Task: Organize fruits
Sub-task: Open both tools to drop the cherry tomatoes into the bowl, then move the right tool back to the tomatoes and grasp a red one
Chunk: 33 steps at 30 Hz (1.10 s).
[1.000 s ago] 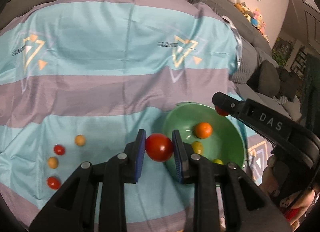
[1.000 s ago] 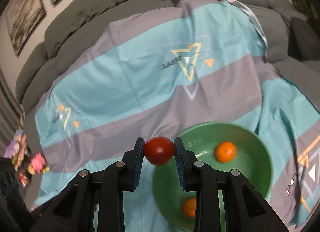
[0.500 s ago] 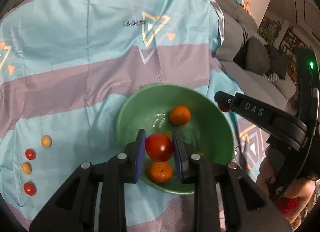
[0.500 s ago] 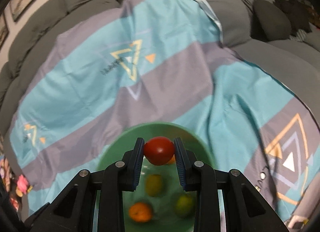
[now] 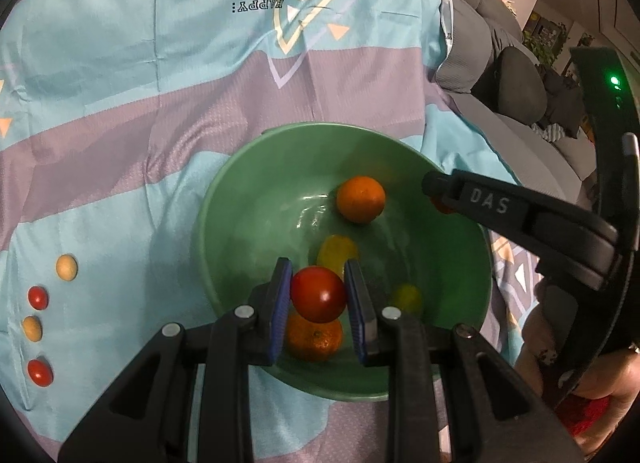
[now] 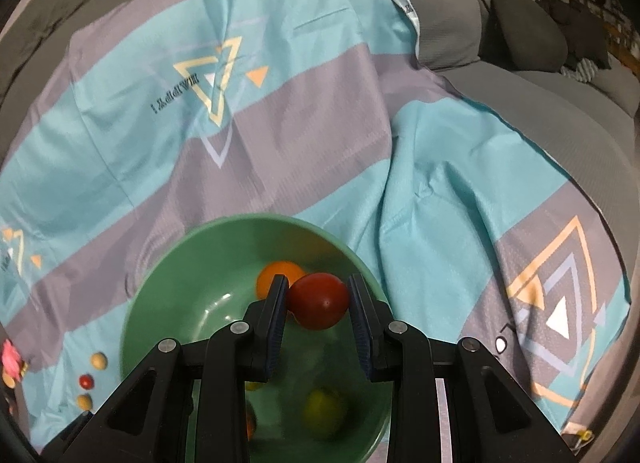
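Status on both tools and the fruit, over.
Left tool shut on a red tomato; right tool shut on a second tomato. Both over the green bowl, oranges inside. Nothing in the way.

I note dim indoor light in both views, heavy fisheye bending and black corners. Glare streaks the green bowl point(image 5: 224, 223); its contents blur in the right wrist view.
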Each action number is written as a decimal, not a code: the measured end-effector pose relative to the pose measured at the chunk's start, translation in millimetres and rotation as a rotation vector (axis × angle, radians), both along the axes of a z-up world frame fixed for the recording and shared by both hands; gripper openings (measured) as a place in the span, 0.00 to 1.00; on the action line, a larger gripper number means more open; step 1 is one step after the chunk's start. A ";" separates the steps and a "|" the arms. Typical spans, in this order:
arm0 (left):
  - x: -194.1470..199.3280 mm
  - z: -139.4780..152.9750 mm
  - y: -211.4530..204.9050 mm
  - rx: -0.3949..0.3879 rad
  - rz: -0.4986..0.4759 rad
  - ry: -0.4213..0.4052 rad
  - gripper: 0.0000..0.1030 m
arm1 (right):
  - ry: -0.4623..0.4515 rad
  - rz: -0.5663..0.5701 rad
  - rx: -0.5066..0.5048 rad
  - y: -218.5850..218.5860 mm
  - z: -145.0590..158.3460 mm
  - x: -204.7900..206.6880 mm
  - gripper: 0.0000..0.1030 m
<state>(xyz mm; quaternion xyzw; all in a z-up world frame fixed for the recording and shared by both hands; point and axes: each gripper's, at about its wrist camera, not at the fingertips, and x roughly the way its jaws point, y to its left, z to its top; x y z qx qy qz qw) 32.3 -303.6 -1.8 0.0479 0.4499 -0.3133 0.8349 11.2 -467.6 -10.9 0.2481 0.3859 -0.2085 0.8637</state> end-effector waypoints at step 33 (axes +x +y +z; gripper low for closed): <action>14.4 52.4 211.3 -0.103 0.312 -0.057 0.54 | -0.210 0.337 -0.040 112.8 61.7 11.6 0.50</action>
